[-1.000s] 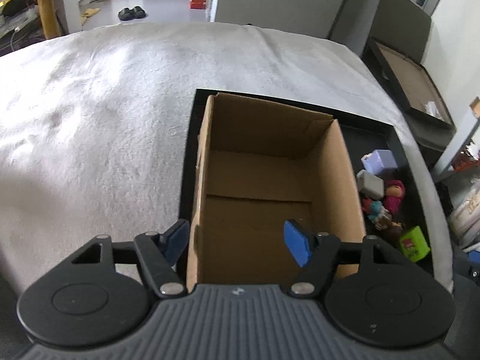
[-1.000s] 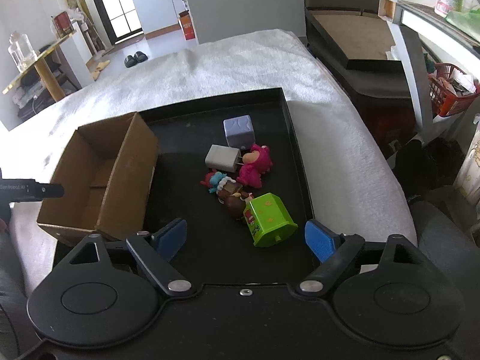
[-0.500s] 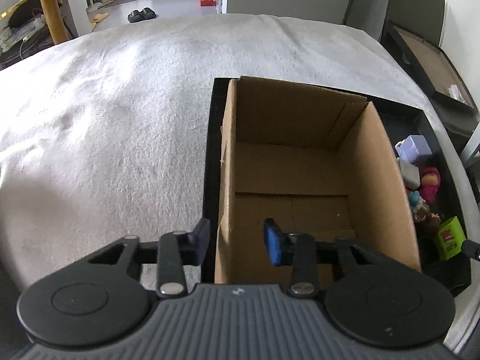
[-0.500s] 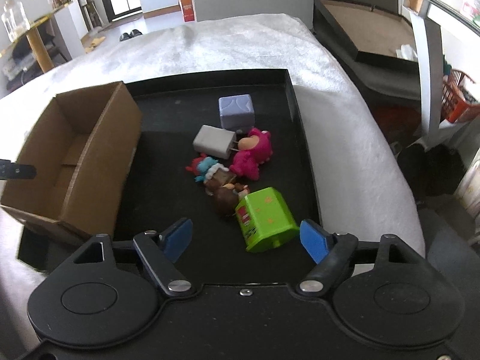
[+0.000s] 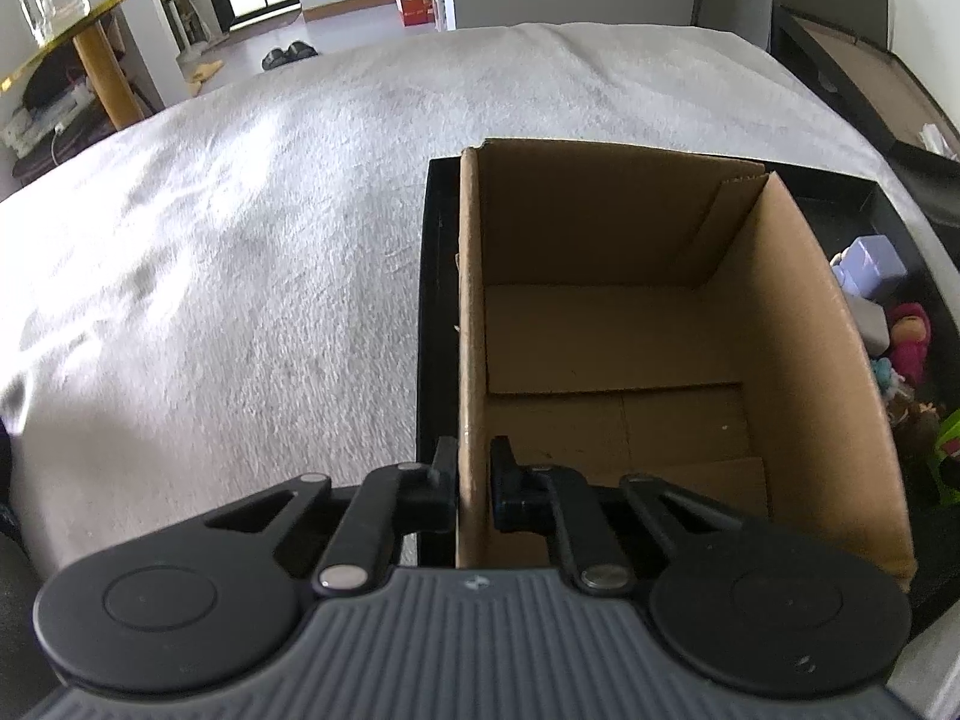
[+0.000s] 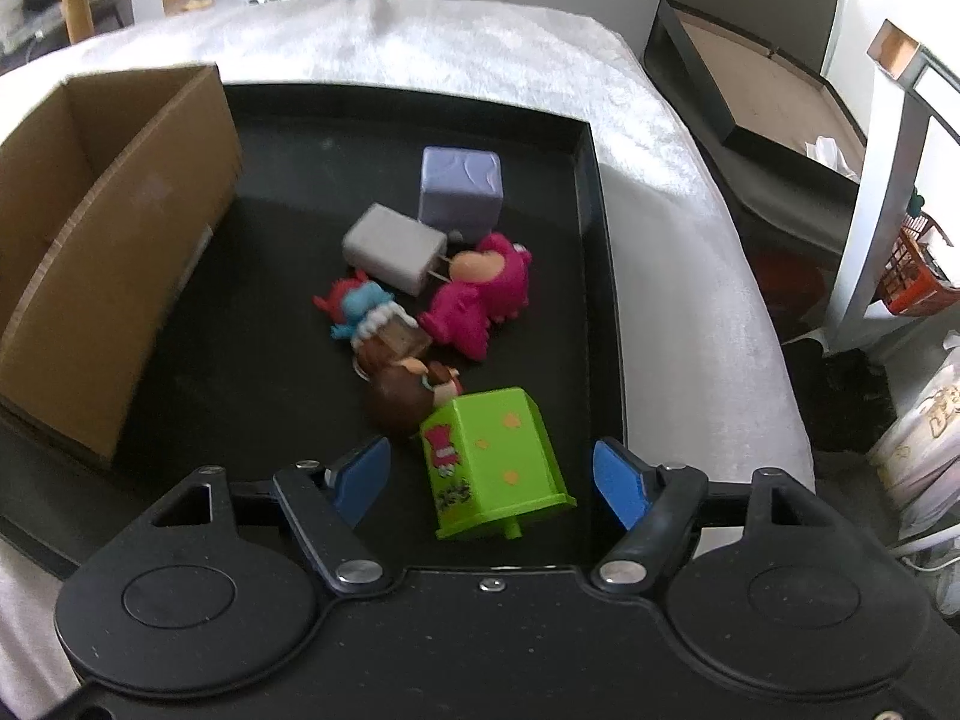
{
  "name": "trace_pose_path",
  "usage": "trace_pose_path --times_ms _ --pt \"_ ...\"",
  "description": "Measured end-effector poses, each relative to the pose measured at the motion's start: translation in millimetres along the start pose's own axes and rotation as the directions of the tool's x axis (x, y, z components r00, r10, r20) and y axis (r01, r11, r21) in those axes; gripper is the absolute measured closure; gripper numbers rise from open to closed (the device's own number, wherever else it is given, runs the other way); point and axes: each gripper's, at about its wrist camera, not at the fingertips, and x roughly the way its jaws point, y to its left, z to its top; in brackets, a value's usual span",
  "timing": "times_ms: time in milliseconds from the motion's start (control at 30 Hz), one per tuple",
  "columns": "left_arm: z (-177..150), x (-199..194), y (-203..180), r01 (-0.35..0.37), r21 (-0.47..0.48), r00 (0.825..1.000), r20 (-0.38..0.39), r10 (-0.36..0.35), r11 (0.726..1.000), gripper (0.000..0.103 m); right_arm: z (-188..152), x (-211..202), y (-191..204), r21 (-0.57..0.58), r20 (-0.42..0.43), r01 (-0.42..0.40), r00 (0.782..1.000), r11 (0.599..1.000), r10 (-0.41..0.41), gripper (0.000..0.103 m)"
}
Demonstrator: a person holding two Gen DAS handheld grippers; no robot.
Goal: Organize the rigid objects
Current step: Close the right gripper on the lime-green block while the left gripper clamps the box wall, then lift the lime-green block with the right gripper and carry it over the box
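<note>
Since the earlier frames both grippers have come lower: the left gripper has closed its jaws and now clamps the near left wall of the cardboard box, one finger outside and one inside, while the right gripper has just been narrowing its jaws, which stand about half open around the green toy block without touching it. Both the box and the toys sit in the black tray on the white cloth; behind the green block lie a brown figure, a pink figure, a grey block and a lilac cube.
</note>
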Motion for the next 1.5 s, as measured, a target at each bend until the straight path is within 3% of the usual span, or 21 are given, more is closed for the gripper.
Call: trace_pose_path --times_ms 233,500,800,1500 --pt "-4 5 -10 -0.049 0.011 0.998 0.044 0.049 0.999 0.092 -6 16 7 -0.056 -0.029 0.024 0.999 0.998 -0.026 0.051" --pt "-13 5 -18 -0.077 0.033 0.992 0.101 0.074 0.996 0.091 -4 7 11 -0.108 -0.007 0.046 0.999 0.993 -0.047 0.052" --pt "-15 1 -14 -0.042 -0.001 0.991 0.123 0.042 0.999 0.093 13 -22 12 -0.111 0.049 0.066 0.997 0.992 -0.06 0.052" --pt "-16 -7 -1 0.024 -0.028 0.994 0.111 -0.021 0.999 0.093 61 -74 74 -0.242 0.193 -0.032 0.978 0.97 0.08 0.052"
